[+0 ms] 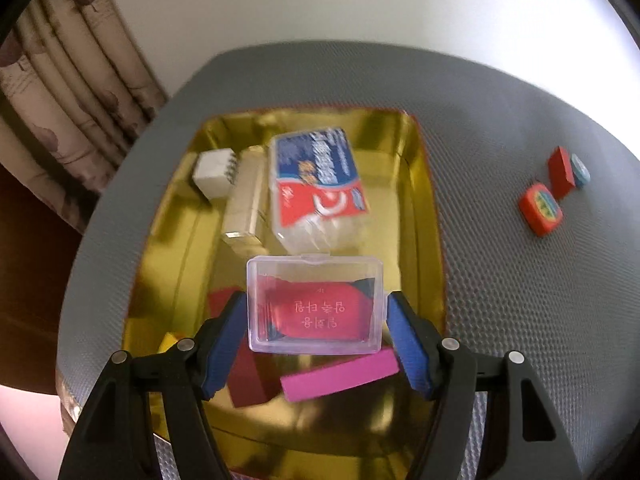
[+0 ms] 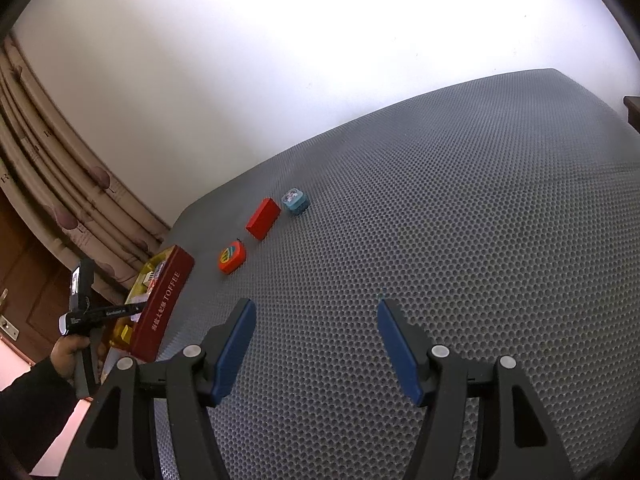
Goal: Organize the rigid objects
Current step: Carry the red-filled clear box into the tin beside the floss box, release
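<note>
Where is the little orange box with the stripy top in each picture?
Left wrist view: orange box at the right, on the grey mat, apart from the gold tin.
Right wrist view: orange box left of centre, beyond the fingers.
Shared landmark: red block just behind it.

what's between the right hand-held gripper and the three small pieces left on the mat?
Right wrist view: only bare grey mat between the open right hand-held gripper and the red block.

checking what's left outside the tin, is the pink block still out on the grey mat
No, the pink block lies inside the gold tin, under the clear case.
</note>
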